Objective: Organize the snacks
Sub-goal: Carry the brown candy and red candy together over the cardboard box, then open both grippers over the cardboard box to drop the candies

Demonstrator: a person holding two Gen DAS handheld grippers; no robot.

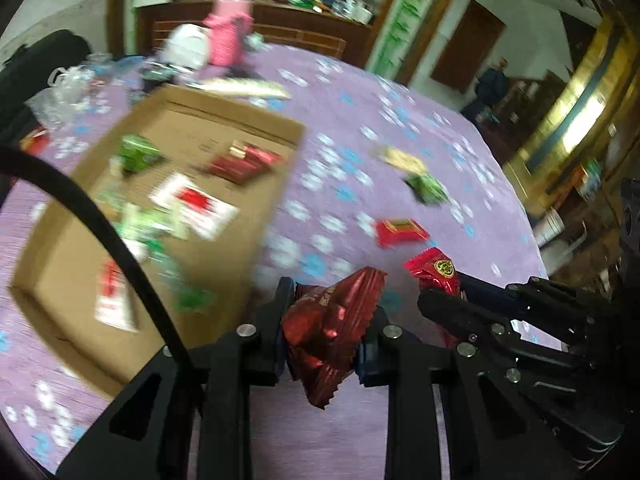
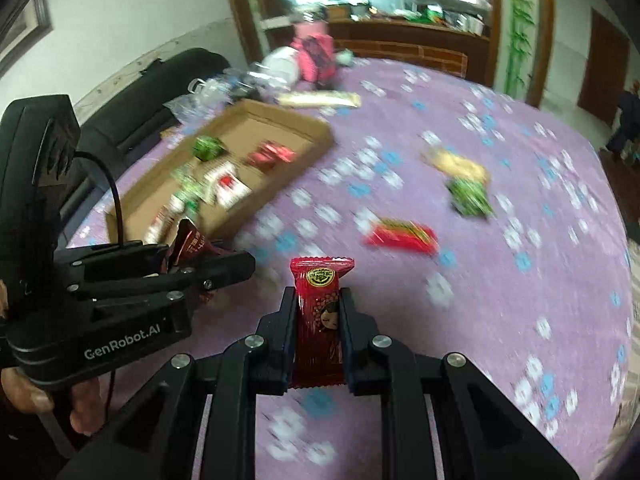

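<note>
The left claw [image 1: 330, 320] is gripping a dark red snack packet [image 1: 332, 332] above the counter [image 1: 360, 120]. The right claw [image 2: 319, 320] is clamping a bright red snack bar [image 2: 320, 320] upright, near the cardboard tray [image 2: 316, 136].

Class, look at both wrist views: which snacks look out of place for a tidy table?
Three packets lie loose on the purple tablecloth outside the cardboard box: a red one, a green one and a yellow one.

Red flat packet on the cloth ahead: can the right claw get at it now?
Probably not yet: the right claw is shut on a red snack. The way to the flat packet itself looks free.
</note>
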